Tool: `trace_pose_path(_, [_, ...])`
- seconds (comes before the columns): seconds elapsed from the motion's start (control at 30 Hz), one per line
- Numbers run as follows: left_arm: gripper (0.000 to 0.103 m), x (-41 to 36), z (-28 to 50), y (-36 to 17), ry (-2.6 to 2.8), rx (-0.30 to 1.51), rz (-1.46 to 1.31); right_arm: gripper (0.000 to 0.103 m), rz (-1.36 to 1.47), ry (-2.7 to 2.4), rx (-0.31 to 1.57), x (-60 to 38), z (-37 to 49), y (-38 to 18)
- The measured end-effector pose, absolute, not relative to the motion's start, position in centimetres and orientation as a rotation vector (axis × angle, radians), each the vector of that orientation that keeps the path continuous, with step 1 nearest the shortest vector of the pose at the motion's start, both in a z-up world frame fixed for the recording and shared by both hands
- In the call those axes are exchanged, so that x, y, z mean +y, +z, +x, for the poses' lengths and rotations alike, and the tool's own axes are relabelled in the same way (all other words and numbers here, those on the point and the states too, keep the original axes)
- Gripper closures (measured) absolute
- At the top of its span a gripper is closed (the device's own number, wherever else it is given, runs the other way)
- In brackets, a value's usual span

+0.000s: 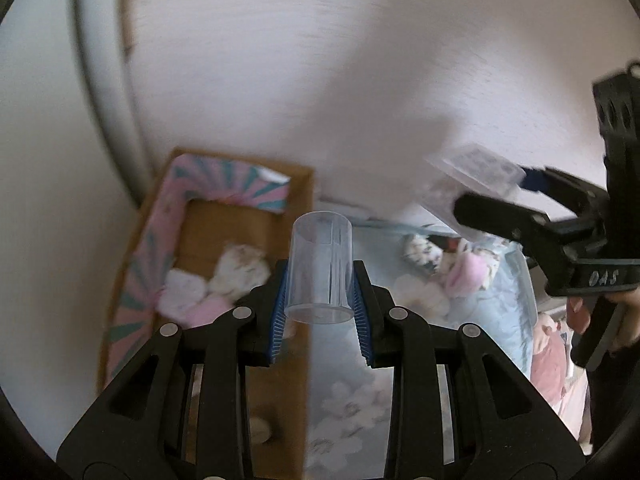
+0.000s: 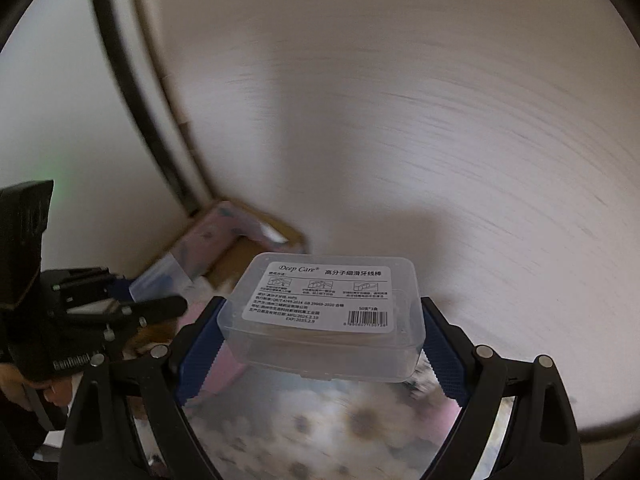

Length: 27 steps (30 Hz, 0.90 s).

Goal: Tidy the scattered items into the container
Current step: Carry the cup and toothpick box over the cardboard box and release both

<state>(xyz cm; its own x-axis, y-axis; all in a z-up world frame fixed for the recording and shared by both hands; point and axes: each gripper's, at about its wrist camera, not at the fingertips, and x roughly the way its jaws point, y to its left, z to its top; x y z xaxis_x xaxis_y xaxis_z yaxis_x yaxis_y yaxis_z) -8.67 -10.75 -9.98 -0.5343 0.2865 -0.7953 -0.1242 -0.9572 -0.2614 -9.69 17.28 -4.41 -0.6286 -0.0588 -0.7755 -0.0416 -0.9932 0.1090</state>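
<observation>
The left gripper [image 1: 320, 280] pinches a clear plastic cup [image 1: 320, 268] between its blue pads above the open cardboard box [image 1: 304, 208] holding soft pale bundles [image 1: 224, 280], while the right gripper [image 2: 320, 340], jaws wide, clamps a clear labelled floss-pick box [image 2: 324, 316] nearby.

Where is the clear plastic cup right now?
In the left wrist view the clear cup sits centre frame, clamped between the left gripper jaws, lifted above the edge where the cardboard box meets the floral cloth.
</observation>
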Motion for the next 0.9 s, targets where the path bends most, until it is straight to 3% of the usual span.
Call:
trace_pose_path(0.33, [0.076,-17.5,-4.6,-14.5,2.592,-0.414,-1.470,0.013,1.441,-2.584,-0.069,8.9,-17.8,-5.3])
trace_pose_path(0.6, [0.076,-19.5,-2.7,-17.8,2.589,-0.523,-1.547,0.013,1.549,-2.437,0.056,4.3,-19.5,-8.4])
trace_pose_path(0.9, [0.076,-20.1,-3.0,-18.7,2.581,-0.552,-1.548,0.013,1.586,-2.403,0.029,3.0,-20.5,-10.6])
